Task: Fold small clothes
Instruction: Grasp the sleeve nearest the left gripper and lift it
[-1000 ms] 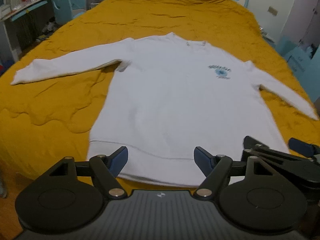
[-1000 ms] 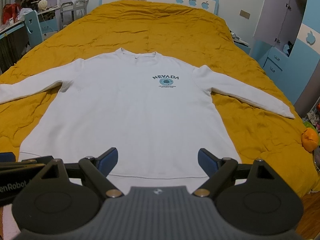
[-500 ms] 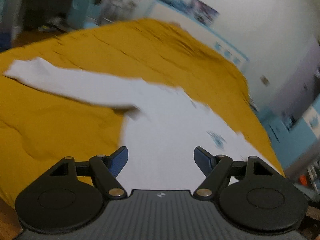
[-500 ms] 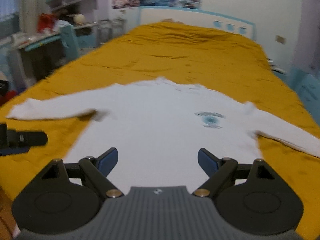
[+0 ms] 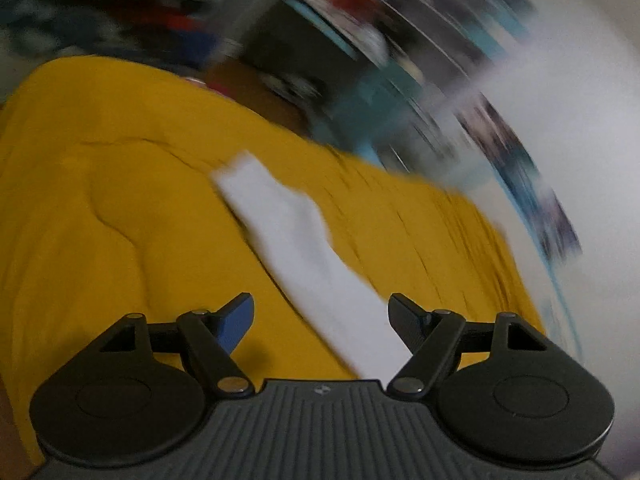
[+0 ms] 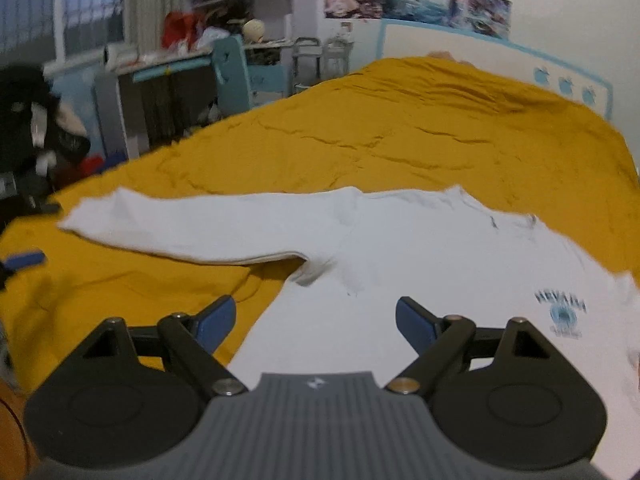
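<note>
Dim indoor light; left wrist view heavily motion-smeared, worst top right; right wrist view mildly soft, fisheye-bent edges.

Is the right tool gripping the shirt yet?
No. The right tool is open, its fingers spread above the white shirt with nothing between them.

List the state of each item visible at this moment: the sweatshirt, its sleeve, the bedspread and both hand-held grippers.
Sweatshirt: lying flat, front up, unfolded.
Sleeve: stretched out sideways, not folded in.
Bedspread: spread over the bed, wrinkled.
Left hand-held gripper: open, empty, above the sleeve.
Right hand-held gripper: open, empty.
</note>
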Action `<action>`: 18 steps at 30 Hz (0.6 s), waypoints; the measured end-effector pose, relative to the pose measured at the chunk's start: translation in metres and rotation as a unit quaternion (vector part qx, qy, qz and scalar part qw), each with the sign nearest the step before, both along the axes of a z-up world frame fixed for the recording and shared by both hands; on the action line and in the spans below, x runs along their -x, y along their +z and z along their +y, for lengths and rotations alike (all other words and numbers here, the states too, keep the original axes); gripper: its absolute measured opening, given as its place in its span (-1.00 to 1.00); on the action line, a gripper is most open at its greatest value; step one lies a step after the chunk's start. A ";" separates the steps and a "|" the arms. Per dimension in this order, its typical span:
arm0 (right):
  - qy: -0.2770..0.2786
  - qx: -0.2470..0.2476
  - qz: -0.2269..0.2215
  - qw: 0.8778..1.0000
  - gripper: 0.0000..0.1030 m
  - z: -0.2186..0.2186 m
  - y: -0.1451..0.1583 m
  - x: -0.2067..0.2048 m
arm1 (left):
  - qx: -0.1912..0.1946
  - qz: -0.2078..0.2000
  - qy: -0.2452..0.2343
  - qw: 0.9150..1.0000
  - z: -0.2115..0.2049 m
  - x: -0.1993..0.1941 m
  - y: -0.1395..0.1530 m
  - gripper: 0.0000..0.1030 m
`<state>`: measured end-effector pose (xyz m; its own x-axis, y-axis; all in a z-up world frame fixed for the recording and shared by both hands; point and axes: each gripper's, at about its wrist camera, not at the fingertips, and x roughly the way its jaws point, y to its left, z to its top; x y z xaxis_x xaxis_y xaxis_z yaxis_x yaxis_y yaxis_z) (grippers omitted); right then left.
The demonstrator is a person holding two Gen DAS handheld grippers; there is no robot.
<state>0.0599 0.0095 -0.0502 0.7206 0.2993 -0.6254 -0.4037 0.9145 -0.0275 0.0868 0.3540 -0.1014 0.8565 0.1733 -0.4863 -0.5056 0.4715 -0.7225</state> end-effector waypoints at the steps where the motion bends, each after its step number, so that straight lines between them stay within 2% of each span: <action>1: -0.002 0.000 0.002 1.000 0.61 0.004 -0.005 -0.006 | 0.011 -0.008 0.017 1.000 0.012 -0.003 -0.005 0.72; 4: -0.004 0.000 0.033 0.999 0.58 0.010 -0.023 -0.023 | 0.058 -0.022 0.042 0.997 0.037 -0.016 -0.021 0.71; 6: -0.003 -0.011 0.051 0.999 0.58 0.012 -0.032 -0.031 | 0.079 -0.012 0.061 0.995 0.043 -0.026 -0.033 0.71; 9: -0.005 -0.027 0.072 0.997 0.58 0.016 -0.043 -0.041 | 0.070 -0.013 0.081 0.994 0.049 -0.033 -0.042 0.72; 14: -0.005 -0.018 0.085 0.996 0.58 0.026 -0.056 -0.050 | 0.060 -0.020 0.080 0.995 0.064 -0.049 -0.051 0.71; 17: -0.008 -0.019 0.091 0.996 0.58 0.029 -0.062 -0.051 | 0.048 -0.007 0.081 0.996 0.061 -0.050 -0.051 0.60; 18: -0.006 -0.020 0.096 0.995 0.58 0.030 -0.063 -0.052 | 0.043 -0.003 0.079 0.996 0.060 -0.052 -0.051 0.51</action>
<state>0.1116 0.0391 -0.1136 0.5922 0.3189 -0.7400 -0.3862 0.9183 0.0866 0.1386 0.4143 -0.1520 0.8249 0.2638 -0.5000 -0.5639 0.3217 -0.7606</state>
